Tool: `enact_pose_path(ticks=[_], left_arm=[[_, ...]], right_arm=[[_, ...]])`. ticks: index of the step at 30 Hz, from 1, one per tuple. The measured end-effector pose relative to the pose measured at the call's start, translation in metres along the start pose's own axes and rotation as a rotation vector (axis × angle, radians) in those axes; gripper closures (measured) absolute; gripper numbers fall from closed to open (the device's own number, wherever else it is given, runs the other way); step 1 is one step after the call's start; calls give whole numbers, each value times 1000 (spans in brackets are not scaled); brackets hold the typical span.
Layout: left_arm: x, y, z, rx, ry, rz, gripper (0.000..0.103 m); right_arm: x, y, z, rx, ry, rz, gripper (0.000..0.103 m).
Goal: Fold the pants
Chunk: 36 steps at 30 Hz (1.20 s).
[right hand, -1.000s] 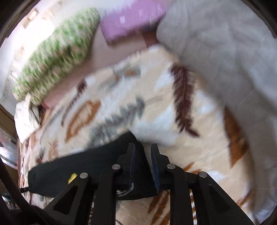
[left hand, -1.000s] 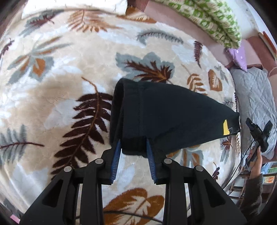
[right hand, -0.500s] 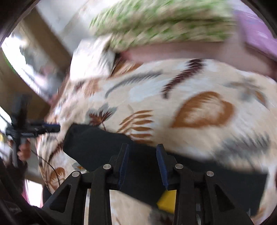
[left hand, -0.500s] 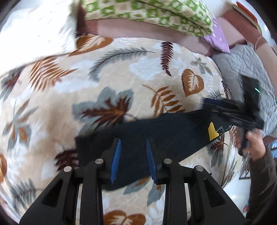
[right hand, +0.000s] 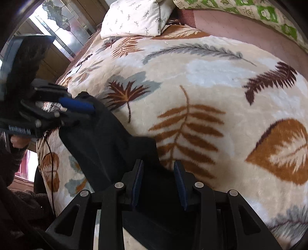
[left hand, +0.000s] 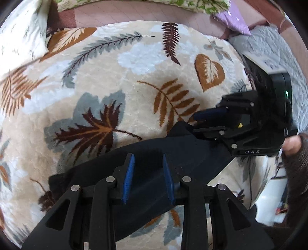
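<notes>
The black pants [left hand: 146, 152] lie as a long folded strip on the leaf-patterned blanket [left hand: 115, 77]. My left gripper [left hand: 148, 167] sits low over one end of the strip, its blue pads apart with cloth between them. My right gripper [right hand: 158, 173] is at the other end, its pads also apart with cloth between them. In the left wrist view the right gripper [left hand: 209, 119] shows at the right, at the pants' far end. In the right wrist view the left gripper [right hand: 77, 107] shows at the left on the pants [right hand: 107, 134].
A white patterned pillow [right hand: 134, 17] and a green patterned quilt [right hand: 259, 13] lie at the head of the bed. A purple cushion [left hand: 233, 17] and a grey quilt [left hand: 277, 48] lie to the right. A window [right hand: 57, 25] is at the far left.
Both grippers have lowered the pants from a raised, stretched hold down to the blanket. The two ends came closer together and the jaws now stand wider apart.
</notes>
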State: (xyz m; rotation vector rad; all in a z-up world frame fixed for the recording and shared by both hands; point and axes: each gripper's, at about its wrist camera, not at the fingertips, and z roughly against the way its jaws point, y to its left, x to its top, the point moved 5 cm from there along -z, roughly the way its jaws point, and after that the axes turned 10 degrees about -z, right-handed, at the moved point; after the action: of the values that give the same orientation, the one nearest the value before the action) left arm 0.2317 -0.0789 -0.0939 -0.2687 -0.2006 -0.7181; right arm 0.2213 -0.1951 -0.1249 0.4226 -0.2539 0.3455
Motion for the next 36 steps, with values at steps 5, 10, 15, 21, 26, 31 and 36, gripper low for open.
enact_pose_path(ticks=[5, 10, 15, 21, 26, 31, 36], left_arm=[[9, -2, 9, -15, -5, -101, 75], [21, -23, -4, -28, 97, -376, 59], [19, -33, -19, 104, 172, -644, 59], [30, -20, -34, 93, 210, -672, 59], [33, -12, -44, 3, 228, -637, 59], [25, -13, -47, -25, 254, -683, 54], [14, -17, -53, -81, 306, -673, 50]], right_arm=[[10, 11, -24, 43, 132, 54, 68], [11, 15, -24, 100, 127, 74, 83], [10, 13, -11, 72, 24, 66, 94], [7, 6, -5, 102, -6, 34, 97], [10, 1, -14, 158, 66, -20, 92], [15, 3, -22, 201, 122, -35, 81], [16, 7, -28, 203, 162, -13, 80]])
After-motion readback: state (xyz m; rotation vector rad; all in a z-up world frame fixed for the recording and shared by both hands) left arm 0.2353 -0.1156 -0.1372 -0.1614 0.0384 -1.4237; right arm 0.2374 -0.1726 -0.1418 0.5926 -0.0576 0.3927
